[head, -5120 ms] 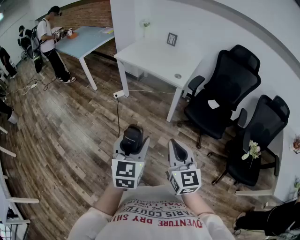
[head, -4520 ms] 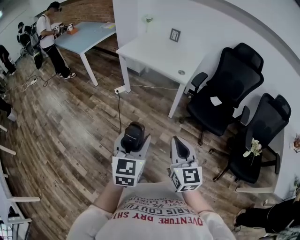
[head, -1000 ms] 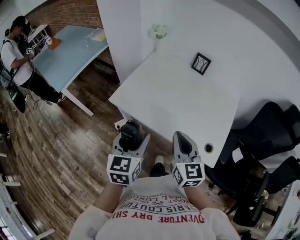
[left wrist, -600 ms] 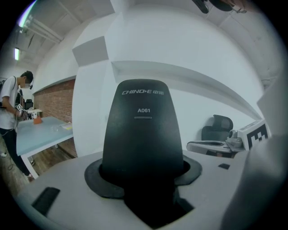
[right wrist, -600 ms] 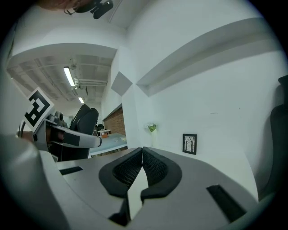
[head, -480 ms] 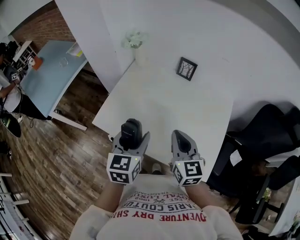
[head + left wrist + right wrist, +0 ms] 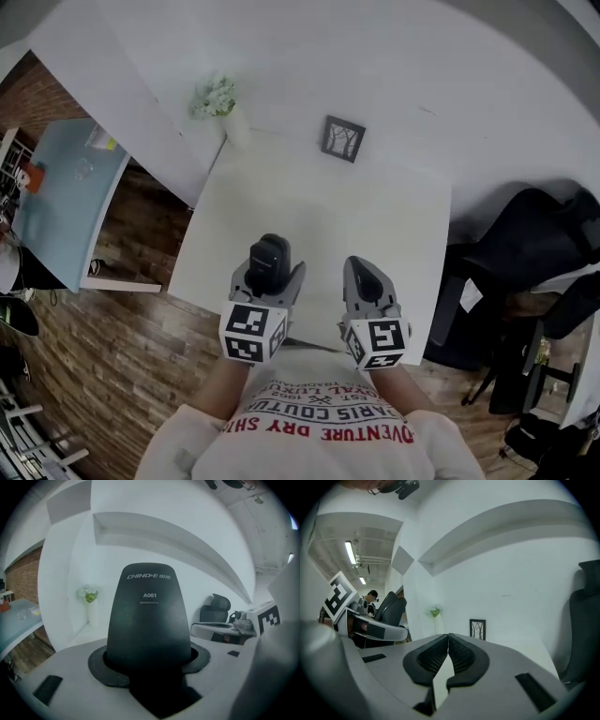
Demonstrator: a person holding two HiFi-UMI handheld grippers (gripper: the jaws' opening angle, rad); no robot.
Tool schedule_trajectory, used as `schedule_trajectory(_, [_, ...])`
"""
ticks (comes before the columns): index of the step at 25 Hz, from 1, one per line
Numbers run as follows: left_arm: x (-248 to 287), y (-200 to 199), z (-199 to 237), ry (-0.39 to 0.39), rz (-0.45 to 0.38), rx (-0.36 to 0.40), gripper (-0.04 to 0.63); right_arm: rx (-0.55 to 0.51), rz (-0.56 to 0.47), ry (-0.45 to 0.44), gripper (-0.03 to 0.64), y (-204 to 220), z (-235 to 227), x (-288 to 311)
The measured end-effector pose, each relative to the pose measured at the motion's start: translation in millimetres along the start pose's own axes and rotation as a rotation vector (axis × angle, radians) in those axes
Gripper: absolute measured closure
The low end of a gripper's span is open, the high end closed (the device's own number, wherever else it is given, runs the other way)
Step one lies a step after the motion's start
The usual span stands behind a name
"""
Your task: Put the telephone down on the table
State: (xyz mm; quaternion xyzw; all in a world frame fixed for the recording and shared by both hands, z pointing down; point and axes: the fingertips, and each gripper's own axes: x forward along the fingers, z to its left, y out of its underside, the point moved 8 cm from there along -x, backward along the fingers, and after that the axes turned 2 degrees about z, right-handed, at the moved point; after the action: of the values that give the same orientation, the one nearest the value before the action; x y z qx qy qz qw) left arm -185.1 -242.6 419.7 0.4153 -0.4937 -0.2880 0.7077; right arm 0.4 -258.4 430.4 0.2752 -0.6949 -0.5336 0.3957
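- Nearby, at six o'clock, the left gripper (image 7: 265, 281) clamped the black telephone (image 7: 269, 257) upright over the near edge of the table (image 7: 394, 230), seemingly poised for lowering.
- Beside it, the right gripper (image 7: 362, 283) sat pinched closed, empty, apparently idle.
- The telephone's underside was hidden, so contact was unclear.
- At twelve o'clock stood a picture frame (image 7: 342, 139).
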Motion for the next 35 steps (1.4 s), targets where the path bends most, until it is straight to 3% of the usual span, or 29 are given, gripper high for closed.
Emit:
schedule_trajectory(4, [27, -12, 24, 0.062, 0.046, 0.034, 0.314, 0.04, 0.009, 0.086, 0.592, -2, 1, 20])
schedule_trajectory(9, [68, -7, 59, 0.088, 0.162, 0.033, 0.314, 0.073, 0.04, 0.176, 0.592, 1, 3, 43])
schedule_trajectory(18, [137, 47, 96, 0.157, 0.394, -0.025, 0.314, 0.115, 0.11, 0.24, 0.592, 17, 6, 78])
schedule_trajectory(27, [183, 82, 114, 0.136, 0.554, -0.027, 0.314, 0.143, 0.167, 0.243, 0.592, 41, -3, 108])
schedule_trajectory(32, [203, 94, 116, 0.1, 0.621, 0.015, 0.314, 0.156, 0.19, 0.254, 0.592, 49, -4, 112])
schedule_trajectory(35, [209, 98, 117, 0.068, 0.663, 0.044, 0.314, 0.225, 0.191, 0.252, 0.592, 50, -6, 111])
